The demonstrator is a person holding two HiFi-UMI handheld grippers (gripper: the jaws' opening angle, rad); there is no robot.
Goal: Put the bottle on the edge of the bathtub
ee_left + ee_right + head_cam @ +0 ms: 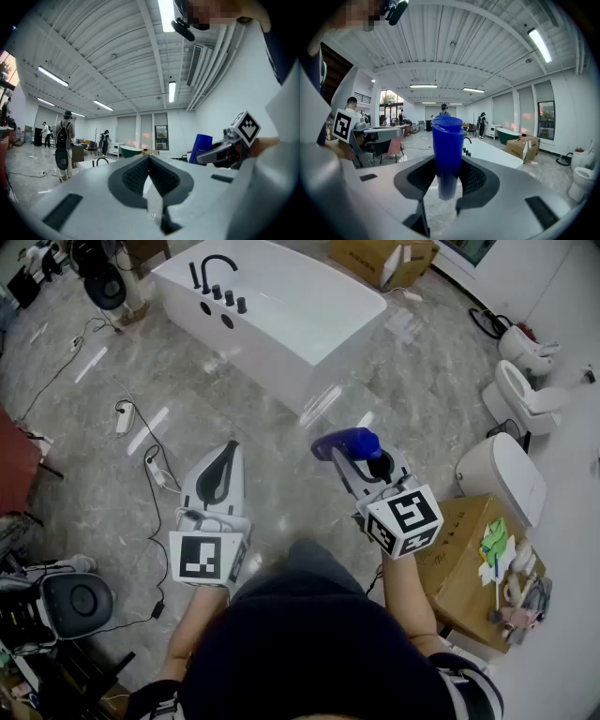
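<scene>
The blue bottle (447,145) is clamped between the pads of my right gripper (449,180), its cap end rising above the jaws and its lower end poking out beneath them. I hold it in the air over the grey marble floor (281,486). The white bathtub (272,352) is well ahead, with a black faucet (214,268) at one end. My left gripper (149,159), alongside, has its jaws pressed together on nothing.
</scene>
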